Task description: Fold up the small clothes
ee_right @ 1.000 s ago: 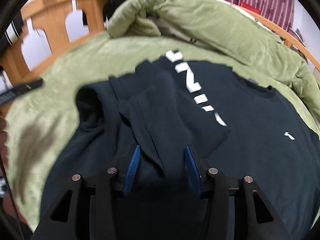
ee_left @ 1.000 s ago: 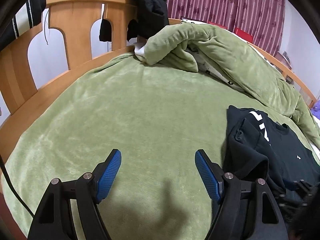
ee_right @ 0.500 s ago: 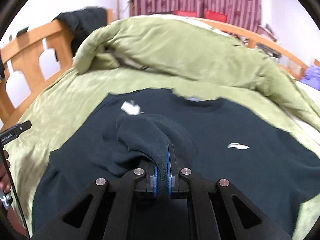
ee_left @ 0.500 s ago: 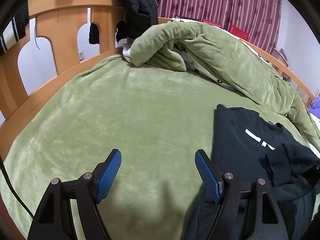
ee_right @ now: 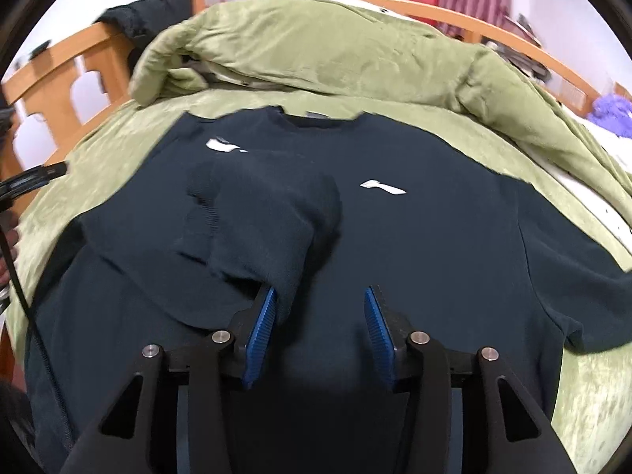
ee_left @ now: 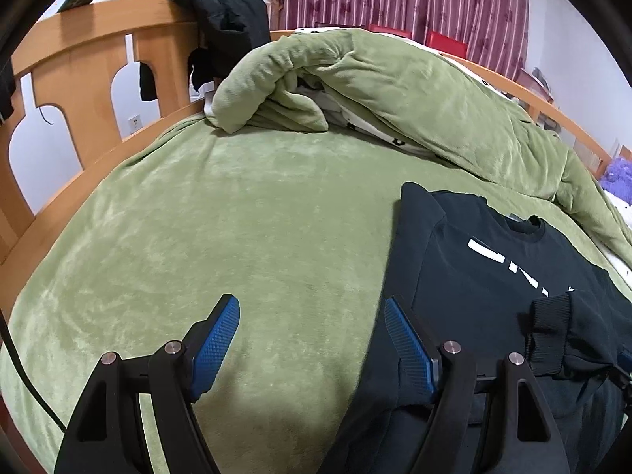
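Observation:
A black sweatshirt point(ee_right: 434, 237) with white marks lies flat on the green bed cover point(ee_left: 197, 237). Its left sleeve point(ee_right: 260, 217) is folded in across the chest, cuff toward the left. My right gripper point(ee_right: 320, 324) is open just above the sweatshirt, with the sleeve's fold resting against its left finger. In the left wrist view the sweatshirt point(ee_left: 493, 276) is at the right. My left gripper point(ee_left: 312, 339) is open and empty over the cover, its right finger at the sweatshirt's left edge.
A bunched green duvet point(ee_left: 395, 91) lies along the far side of the bed. A wooden bed frame point(ee_left: 91, 63) with a dark garment point(ee_left: 225, 15) hung on it stands at the left. A purple object point(ee_right: 610, 112) is at far right.
My right gripper was shut on the sleeve half a second ago and has opened, leaving the sleeve folded over the chest. The left gripper stayed open and shifted slightly.

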